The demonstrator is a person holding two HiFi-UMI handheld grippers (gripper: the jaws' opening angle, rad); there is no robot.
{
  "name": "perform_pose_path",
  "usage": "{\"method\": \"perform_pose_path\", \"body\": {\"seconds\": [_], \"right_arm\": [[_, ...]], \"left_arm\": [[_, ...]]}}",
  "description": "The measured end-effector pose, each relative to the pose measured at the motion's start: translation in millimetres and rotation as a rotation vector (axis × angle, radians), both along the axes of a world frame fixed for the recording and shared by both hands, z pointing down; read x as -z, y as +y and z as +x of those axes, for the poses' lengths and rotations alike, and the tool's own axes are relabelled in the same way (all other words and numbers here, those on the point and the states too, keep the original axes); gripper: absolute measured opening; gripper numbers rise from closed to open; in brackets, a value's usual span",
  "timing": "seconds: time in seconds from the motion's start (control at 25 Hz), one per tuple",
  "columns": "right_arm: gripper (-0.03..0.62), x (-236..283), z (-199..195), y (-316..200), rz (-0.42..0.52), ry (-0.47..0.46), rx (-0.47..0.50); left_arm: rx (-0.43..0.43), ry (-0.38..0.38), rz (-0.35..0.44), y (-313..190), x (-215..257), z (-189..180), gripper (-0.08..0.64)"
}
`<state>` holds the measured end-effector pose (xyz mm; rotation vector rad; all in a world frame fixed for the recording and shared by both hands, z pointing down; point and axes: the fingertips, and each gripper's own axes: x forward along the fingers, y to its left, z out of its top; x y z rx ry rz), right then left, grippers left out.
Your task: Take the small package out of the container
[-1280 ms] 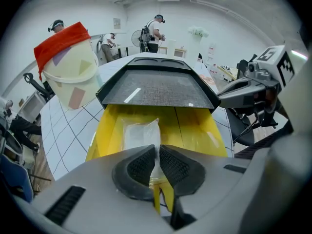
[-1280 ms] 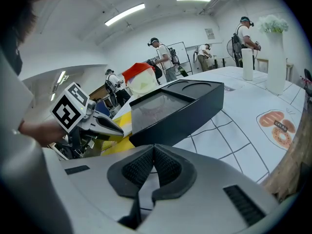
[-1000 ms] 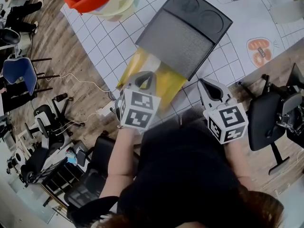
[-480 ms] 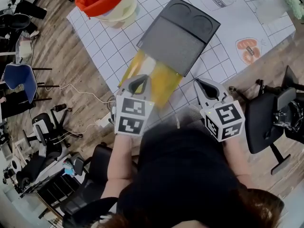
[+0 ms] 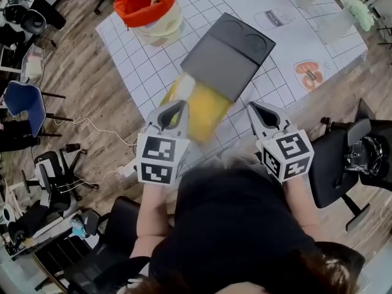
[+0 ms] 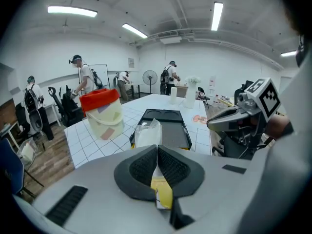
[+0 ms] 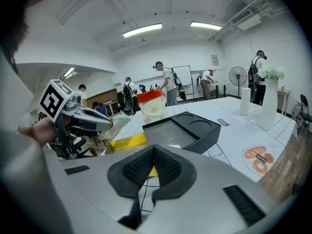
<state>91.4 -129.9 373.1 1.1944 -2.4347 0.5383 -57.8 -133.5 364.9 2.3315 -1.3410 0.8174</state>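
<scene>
"Gripping what, on the left?"

"Left gripper [image 6: 157, 152]: fingers clamped on the near edge of the yellow package [image 5: 197, 106]. Its far end meets the black container [image 5: 228, 55] – whether still inside, I cannot tell. Judging so, pull level, towards the person, grip firm. Right gripper [image 7: 152, 155]: fingers pressed together, empty."

"Any writing?"

"A doughnut print [image 5: 308, 73] bears a label – too small to read."

head view: steeply down | gripper views: low, forward | shared: black container [image 5: 228, 57]
</scene>
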Motion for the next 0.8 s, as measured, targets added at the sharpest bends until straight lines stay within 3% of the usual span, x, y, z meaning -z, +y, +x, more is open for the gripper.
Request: {"method": "perform_pose_path", "body": {"seconds": [0.4,0.8], "right_arm": [[0.015,32,1,5,0.068,-0.031,-0.015],[0.015,56,4,7,0.113,-0.067,-0.031]], "left_arm": [[0.027,0.050,0.070,15,29,-5,0.032],[0.023,0.064,0.088,20,39,-6,0.032]]}}
